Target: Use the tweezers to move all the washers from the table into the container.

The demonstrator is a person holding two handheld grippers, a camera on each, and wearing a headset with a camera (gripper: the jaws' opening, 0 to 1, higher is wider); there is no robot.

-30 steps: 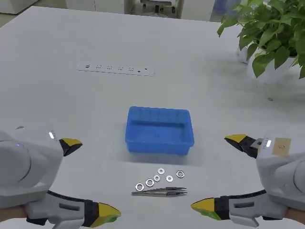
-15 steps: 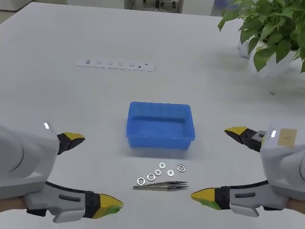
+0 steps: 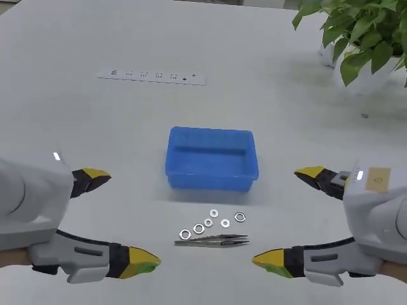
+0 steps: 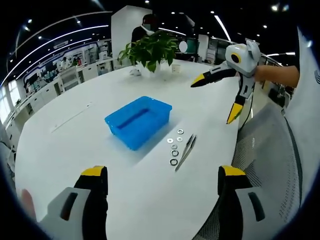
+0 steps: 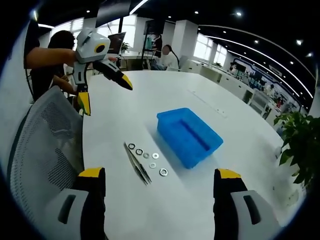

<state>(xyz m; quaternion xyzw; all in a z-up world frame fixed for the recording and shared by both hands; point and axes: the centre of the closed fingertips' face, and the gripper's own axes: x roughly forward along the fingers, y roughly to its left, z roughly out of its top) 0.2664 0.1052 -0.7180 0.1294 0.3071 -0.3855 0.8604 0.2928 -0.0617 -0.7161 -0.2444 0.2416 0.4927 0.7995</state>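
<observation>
Two hand-held grippers hang over a white table (image 3: pixel 286 114), each with its jaws spread wide and nothing between them. The left gripper (image 3: pixel 127 218) sits at 8 o'clock of a blue container (image 3: pixel 212 159) and the right gripper (image 3: pixel 278 215) at 4 o'clock. The open-topped container stands at the middle of the head view, well apart from both grippers. Six washers (image 3: pixel 208 223) lie loose in a short bent row on the table at 6 o'clock of the container, near it but not touching it. The tweezers (image 3: pixel 212 240) lie flat at 6 o'clock of the washers, running from 9 to 3 o'clock, just beside the nearest ring; whether they touch it cannot be told. A white power strip (image 3: pixel 152 76) lies at 11 o'clock of the container, and a leafy plant (image 3: pixel 365 32) in a white pot (image 3: pixel 375 79) stands at 2 o'clock near the table's far edge. In the left gripper view the right gripper shows at 1 o'clock, held up by a hand (image 4: pixel 272 75). In the right gripper view a mesh chair back (image 5: pixel 45 135) stands at 9 o'clock beside the table.
</observation>
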